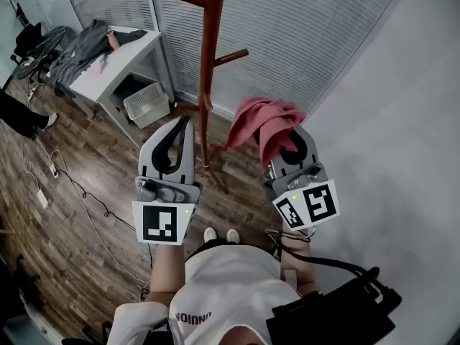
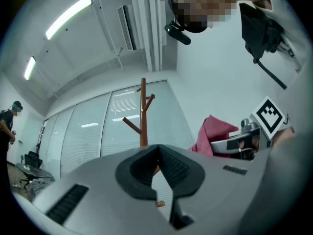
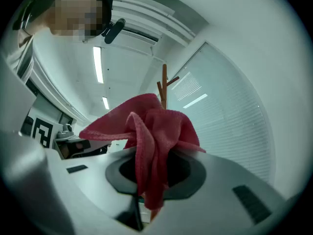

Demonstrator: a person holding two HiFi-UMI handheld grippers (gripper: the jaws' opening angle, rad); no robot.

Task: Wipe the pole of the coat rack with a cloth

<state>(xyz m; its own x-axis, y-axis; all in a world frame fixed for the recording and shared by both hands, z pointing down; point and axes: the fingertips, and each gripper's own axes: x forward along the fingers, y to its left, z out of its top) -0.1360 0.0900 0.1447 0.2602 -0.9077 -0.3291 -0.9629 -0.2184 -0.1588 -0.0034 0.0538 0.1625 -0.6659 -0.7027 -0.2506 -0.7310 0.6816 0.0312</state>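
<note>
In the head view the coat rack pole (image 1: 208, 70) stands on the wood floor just beyond both grippers. The left gripper (image 1: 182, 125) points at it from the left, and the right gripper (image 1: 290, 146) carries a red cloth (image 1: 264, 119) to the pole's right, near it but not touching.

In the left gripper view the jaws meet at the tips (nothing sits between them).

In the right gripper view the jaws are clamped on the bunched cloth, with the pole beyond.
</note>
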